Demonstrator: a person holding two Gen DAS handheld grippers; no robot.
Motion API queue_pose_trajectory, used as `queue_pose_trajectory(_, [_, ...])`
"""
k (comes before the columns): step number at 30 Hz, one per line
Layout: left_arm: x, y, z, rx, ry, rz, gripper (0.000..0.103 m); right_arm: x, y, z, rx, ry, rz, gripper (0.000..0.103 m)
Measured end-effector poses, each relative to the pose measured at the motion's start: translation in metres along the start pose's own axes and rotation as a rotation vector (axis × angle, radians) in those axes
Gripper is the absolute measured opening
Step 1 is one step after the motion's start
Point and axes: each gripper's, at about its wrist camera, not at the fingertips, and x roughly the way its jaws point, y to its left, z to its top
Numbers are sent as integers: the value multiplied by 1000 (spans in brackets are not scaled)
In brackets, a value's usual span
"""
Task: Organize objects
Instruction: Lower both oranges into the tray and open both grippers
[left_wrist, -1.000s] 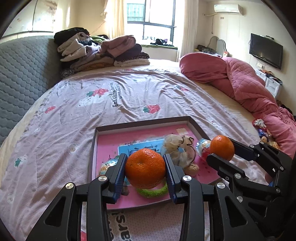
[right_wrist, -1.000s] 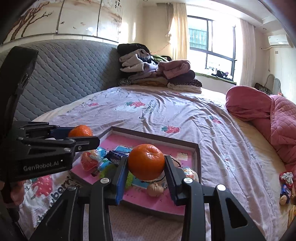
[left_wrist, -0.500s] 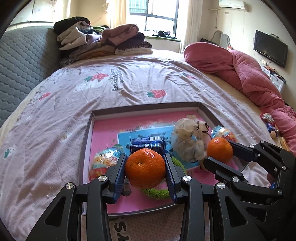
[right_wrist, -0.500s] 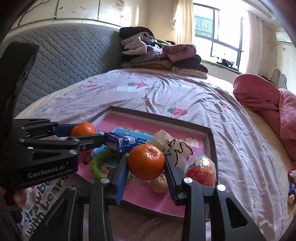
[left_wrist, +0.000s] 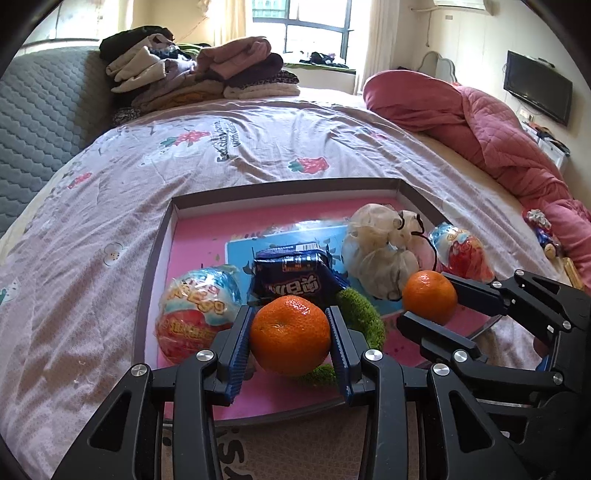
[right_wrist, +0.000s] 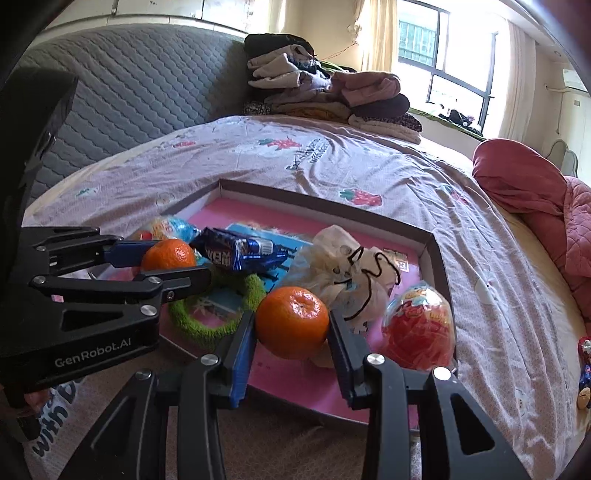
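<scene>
- While the shallow pink tray (left_wrist: 162, 236) lay on the bed (left_wrist: 110, 177), everything else sat in or over it, its rim reaching the sheet on all sides seen.
- At the tray's left edge lay a blue-and-red wrapped egg (left_wrist: 197, 314).
- Just right of it, over the tray's near edge, the left gripper (left_wrist: 290, 338) had its fingers (left_wrist: 238, 345) pinching one orange (left_wrist: 290, 334) from both sides, clear of the tray floor.
- Behind that orange, toward the tray's middle, a dark blue snack pack (left_wrist: 295, 277) rested above a green fuzzy ring (left_wrist: 364, 321).
- Further right in the tray sat a pale drawstring pouch (left_wrist: 380, 254).
- Near the tray's right side, the right gripper (right_wrist: 291, 325) had its fingers (right_wrist: 341, 341) clamped on a second orange (right_wrist: 291, 323), held above the pink floor.
- At the tray's right corner lay another wrapped egg (right_wrist: 419, 328).
</scene>
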Motion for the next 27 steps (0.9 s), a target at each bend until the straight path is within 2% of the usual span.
queue_pose_trajectory(16, [15,-4,-7,13,28,18,42,5,8,-6,-69,-20,-73,39])
queue_pose_trajectory(27, [12,-1,-13,15,46,34,50,0,10,-7,-77,0,-63,39])
